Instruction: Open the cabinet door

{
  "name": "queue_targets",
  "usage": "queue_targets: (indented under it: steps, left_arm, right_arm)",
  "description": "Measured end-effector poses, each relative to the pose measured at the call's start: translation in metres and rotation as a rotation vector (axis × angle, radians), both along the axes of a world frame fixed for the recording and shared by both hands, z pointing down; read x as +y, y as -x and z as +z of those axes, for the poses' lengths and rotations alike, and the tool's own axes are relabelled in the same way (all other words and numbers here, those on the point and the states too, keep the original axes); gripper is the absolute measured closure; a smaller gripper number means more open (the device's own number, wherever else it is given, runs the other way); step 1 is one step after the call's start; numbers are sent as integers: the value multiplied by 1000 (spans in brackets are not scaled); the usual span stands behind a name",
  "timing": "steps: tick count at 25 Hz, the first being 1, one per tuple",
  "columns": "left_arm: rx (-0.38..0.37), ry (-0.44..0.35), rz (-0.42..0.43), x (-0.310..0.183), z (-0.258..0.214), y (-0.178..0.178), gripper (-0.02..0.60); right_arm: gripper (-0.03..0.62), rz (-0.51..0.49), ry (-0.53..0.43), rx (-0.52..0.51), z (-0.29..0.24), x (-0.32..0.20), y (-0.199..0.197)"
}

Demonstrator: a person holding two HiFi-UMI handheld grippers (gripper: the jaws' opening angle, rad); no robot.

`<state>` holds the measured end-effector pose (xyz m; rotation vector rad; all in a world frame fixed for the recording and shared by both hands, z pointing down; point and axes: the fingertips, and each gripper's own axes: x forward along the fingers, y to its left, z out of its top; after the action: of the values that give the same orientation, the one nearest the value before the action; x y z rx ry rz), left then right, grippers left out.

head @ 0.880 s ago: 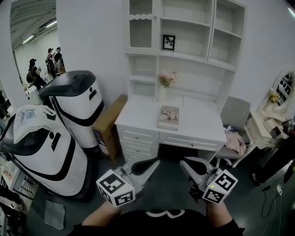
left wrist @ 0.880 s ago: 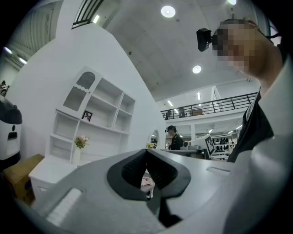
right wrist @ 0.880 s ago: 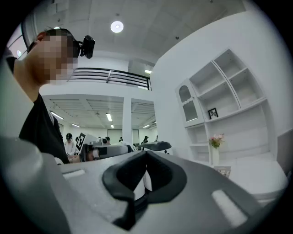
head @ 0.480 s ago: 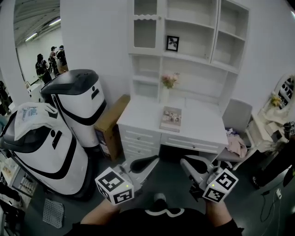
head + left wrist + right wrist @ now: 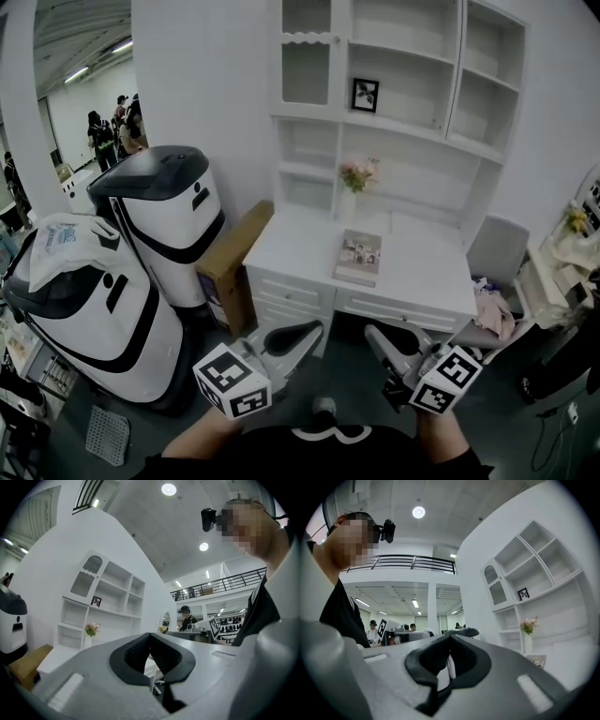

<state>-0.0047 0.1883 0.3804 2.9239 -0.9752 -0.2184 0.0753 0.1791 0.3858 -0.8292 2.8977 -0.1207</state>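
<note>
Nearest, at six o'clock in the head view, two bare forearms reach out from a black top. The left gripper and the right gripper are smooth grey plastic with matte black ribbed pads. Each carries a white cube printed with black square markers. The left gripper view shows the left gripper with its pads pressed together and nothing between them. The right gripper is likewise closed on nothing.

Beyond a dark grey floor stands a white painted desk with flat drawer fronts and small knobs. A thin rectangular book lies on its top. At nine o'clock are two glossy, rounded white machines with black bands, and a brown cardboard box leans beside the desk.

Behind the book, pink flowers stand in a slim white vase. A small black picture frame sits on a shelf of the white hutch above.

Farthest, at twelve o'clock, is the cabinet door, in the hutch's upper left corner. It is tall, narrow and white-framed, its panel has a scalloped upper edge, and it sits shut, flush with the frame, well apart from both grippers.
</note>
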Motion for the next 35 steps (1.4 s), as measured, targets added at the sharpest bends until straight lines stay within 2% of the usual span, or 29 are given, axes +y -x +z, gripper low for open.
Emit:
queue_targets:
  steps: [5, 12, 21, 25, 31, 35]
  left_arm:
    - [-6, 4, -14, -68, 7, -4, 575]
    - [-20, 12, -18, -190, -2, -26, 575]
    - [-43, -75, -38, -337, -28, -55, 575]
    - [-71, -152, -72, -377, -42, -56, 575]
    - [-101, -256, -136, -415, -73, -39, 575]
    - [-110, -289, -166, -444, -83, -23, 574]
  right_arm:
    - [592, -15, 11, -19, 5, -69, -5]
    - [592, -22, 13, -33, -9, -195, -26]
    - [592, -21, -38, 8, -29, -339, -59]
    - [592, -19, -79, 44, -40, -383, -62]
    - [592, -46, -150, 60, -65, -415, -51]
    - [592, -51, -204, 55, -84, -436, -42]
